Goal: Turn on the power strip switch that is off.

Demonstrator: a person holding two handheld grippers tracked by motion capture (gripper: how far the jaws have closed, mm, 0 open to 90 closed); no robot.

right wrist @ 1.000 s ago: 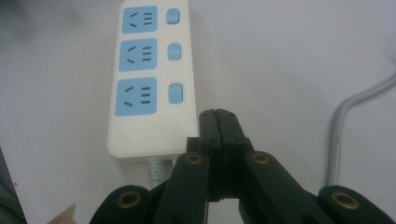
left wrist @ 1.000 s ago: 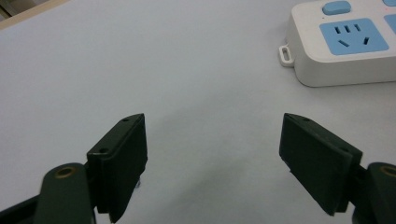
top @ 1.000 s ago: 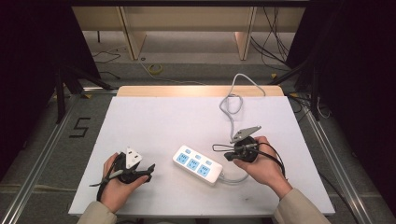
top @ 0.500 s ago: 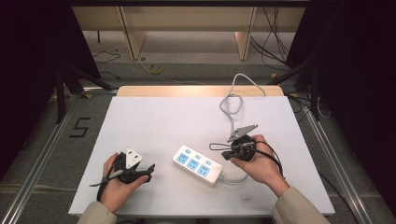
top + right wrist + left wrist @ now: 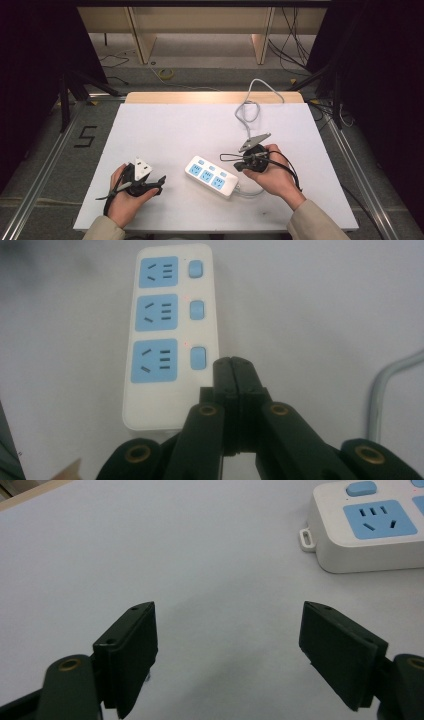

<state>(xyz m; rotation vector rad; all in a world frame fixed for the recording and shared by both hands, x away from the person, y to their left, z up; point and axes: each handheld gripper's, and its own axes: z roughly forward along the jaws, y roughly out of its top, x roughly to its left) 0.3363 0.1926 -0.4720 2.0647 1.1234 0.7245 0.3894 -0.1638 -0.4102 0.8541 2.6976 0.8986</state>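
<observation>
Nearest the person, the left gripper [image 5: 159, 181] rests low on the white table [image 5: 165, 130] in the left hand [image 5: 125, 197]. In the left gripper view its two black pads [image 5: 131, 652] stand wide apart with only bare tabletop between them, holding nothing. A white block with dark marks sits on top of this gripper in the high view; whether those marks are writing cannot be told.

To its right lies the power strip [image 5: 212, 176], white, flat on the table between the two hands and set at a slant. It carries three blue socket faces [image 5: 154, 360] in a row, each with a blue switch [image 5: 198, 357] beside it; no brand name or printed lettering can be read on it.

The right gripper [image 5: 234, 371] is pressed fully together, pad against pad, gripping nothing, its tip over the strip's edge just beside the nearest switch. In the high view the right hand [image 5: 272, 172] holds it near the strip's right end.

Farther off, the strip's grey cable [image 5: 250, 107] loops toward the table's far edge. On the floor left of the table a dark "5" [image 5: 85, 136] is marked.
</observation>
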